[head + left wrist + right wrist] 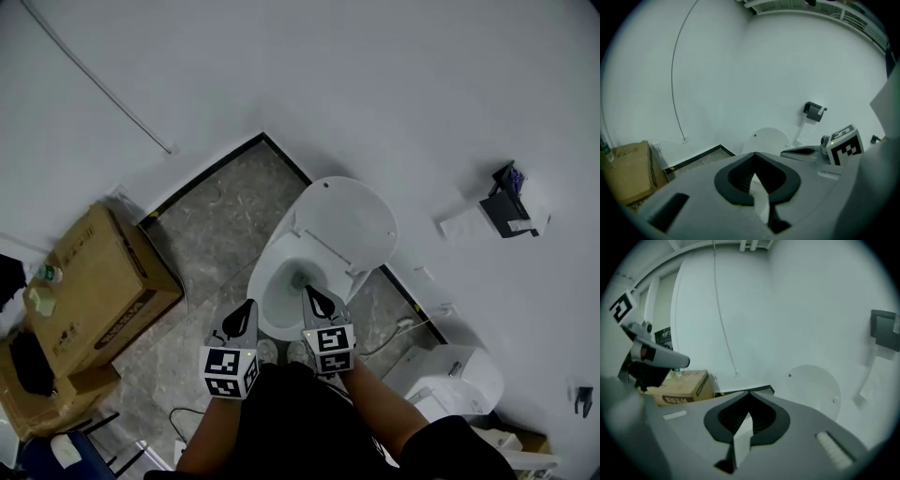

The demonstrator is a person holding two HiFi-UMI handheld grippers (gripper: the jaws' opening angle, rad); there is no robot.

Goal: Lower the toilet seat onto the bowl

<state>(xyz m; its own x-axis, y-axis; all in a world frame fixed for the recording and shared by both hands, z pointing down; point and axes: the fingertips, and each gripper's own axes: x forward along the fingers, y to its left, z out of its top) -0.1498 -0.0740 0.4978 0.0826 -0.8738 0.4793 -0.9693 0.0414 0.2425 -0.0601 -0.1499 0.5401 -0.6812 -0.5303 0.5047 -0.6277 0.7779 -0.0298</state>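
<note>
A white toilet (274, 286) stands in the corner, its bowl open towards me. Its round lid (349, 220) leans up against the wall and shows in the left gripper view (768, 139) and the right gripper view (813, 385). I cannot tell the seat ring apart from the lid. My left gripper (246, 307) (753, 153) hangs shut and empty above the bowl's near left edge. My right gripper (312, 293) (749, 393) is shut and empty over the bowl's near right rim. Neither touches the toilet.
A cardboard box (103, 281) stands on the grey floor (216, 225) at the left. A black paper holder (509, 211) hangs on the right wall. A white rounded unit (455, 375) sits at the lower right. The person's shoes (272, 352) are right before the bowl.
</note>
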